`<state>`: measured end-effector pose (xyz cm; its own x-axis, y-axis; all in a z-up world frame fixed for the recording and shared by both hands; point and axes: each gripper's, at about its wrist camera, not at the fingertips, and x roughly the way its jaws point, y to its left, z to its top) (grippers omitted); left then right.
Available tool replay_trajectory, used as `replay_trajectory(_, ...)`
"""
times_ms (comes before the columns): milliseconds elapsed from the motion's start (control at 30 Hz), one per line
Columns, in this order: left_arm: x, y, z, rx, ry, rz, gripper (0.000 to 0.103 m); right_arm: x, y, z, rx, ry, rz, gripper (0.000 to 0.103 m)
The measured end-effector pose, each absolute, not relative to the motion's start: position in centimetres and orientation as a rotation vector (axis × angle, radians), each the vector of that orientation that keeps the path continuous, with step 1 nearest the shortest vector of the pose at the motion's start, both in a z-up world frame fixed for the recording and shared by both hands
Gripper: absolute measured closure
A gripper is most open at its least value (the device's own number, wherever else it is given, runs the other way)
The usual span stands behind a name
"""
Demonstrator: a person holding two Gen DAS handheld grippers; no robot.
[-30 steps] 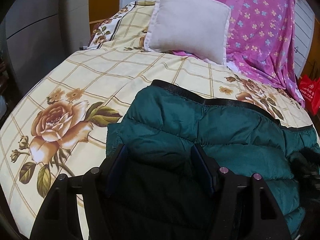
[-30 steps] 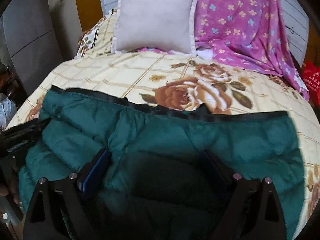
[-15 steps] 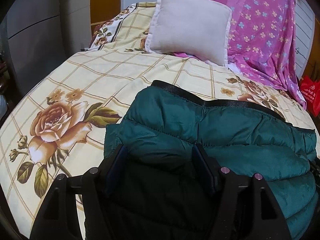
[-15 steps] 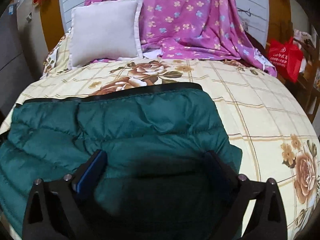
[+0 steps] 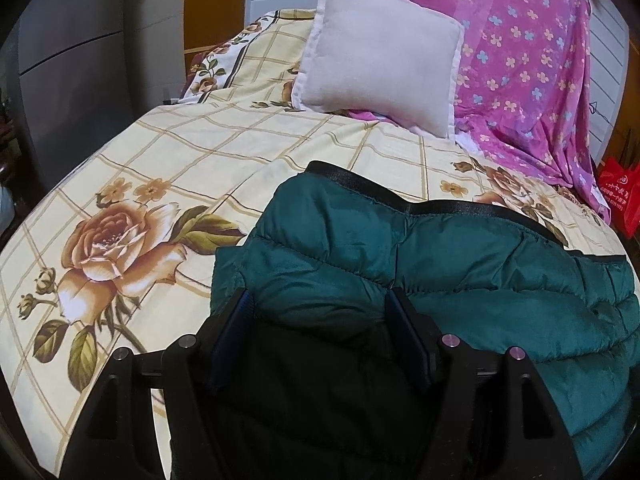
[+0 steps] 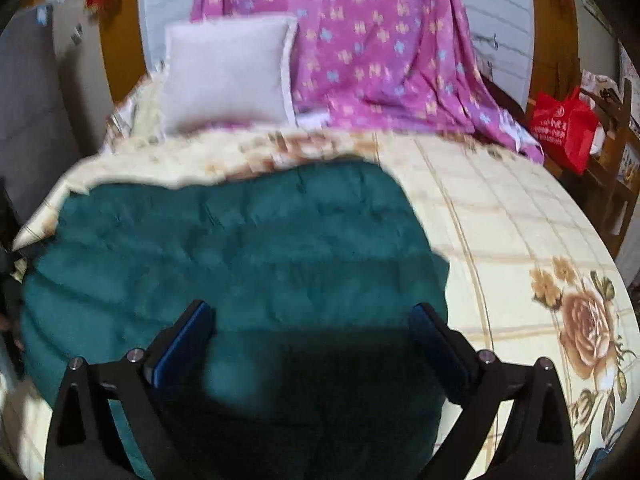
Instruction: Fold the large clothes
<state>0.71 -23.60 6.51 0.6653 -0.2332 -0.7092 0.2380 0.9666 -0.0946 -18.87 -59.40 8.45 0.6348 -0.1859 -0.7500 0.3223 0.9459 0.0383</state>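
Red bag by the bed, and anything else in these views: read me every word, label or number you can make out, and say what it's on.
Red bag: white print and a round emblem, too small and blurred to read in either view.
Jacket, bedsheet, pillow, purple cloth: no text, only patterns.
Nothing else legible.

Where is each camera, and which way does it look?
Left wrist: on the left gripper, looking down across the bed at the jacket; its fingers show.
Right wrist: on the right gripper, aimed at the jacket's other end; its wide-open fingers show.
Both see jacket, pillow, pink sheet, red bag.
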Motion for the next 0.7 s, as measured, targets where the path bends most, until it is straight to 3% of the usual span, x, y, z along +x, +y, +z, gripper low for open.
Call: replay_trajectory(700, -6.9, -19.0, 10.7, 0.005, 0.785, -0.322, 0.053, -23.1, -57.3, 12.6, 0.240, 0.787, -0.257, 0.000)
